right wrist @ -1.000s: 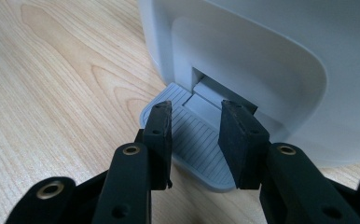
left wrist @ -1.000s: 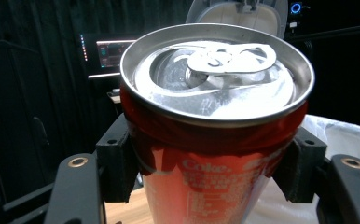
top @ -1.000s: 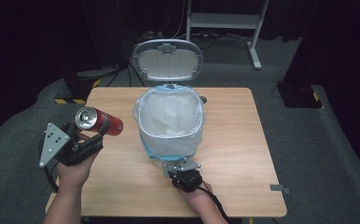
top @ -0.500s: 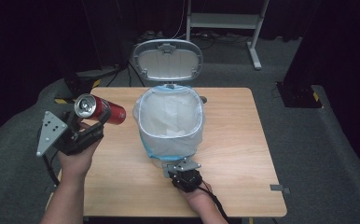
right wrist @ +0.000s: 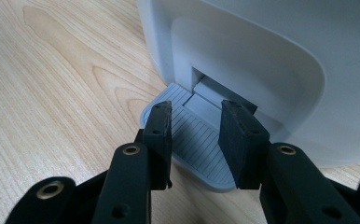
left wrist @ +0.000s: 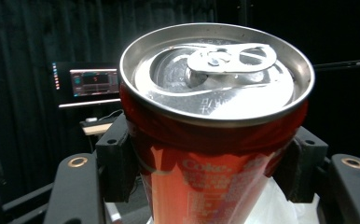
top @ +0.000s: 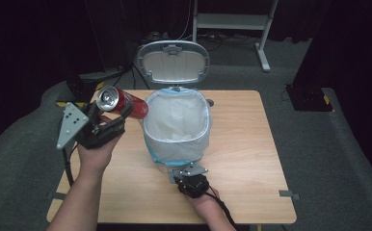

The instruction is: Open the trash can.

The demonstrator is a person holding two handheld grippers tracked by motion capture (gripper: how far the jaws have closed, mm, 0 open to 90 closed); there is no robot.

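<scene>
Dark curtains surround the wooden table point(top: 251, 144), where the right gripper point(right wrist: 194, 135), jaws narrowly apart, should keep pressing the pedal point(right wrist: 192, 140) while the left gripper point(top: 104, 126), clamping the red can point(top: 122, 102) at centre-left, tips it over the lined bin point(top: 177, 127).

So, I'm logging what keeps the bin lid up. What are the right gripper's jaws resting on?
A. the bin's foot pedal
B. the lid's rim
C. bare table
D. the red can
A: in the right gripper view, the right gripper has both jaws down on the ribbed grey foot pedal at the base of the bin, whose lid stands open.
</scene>
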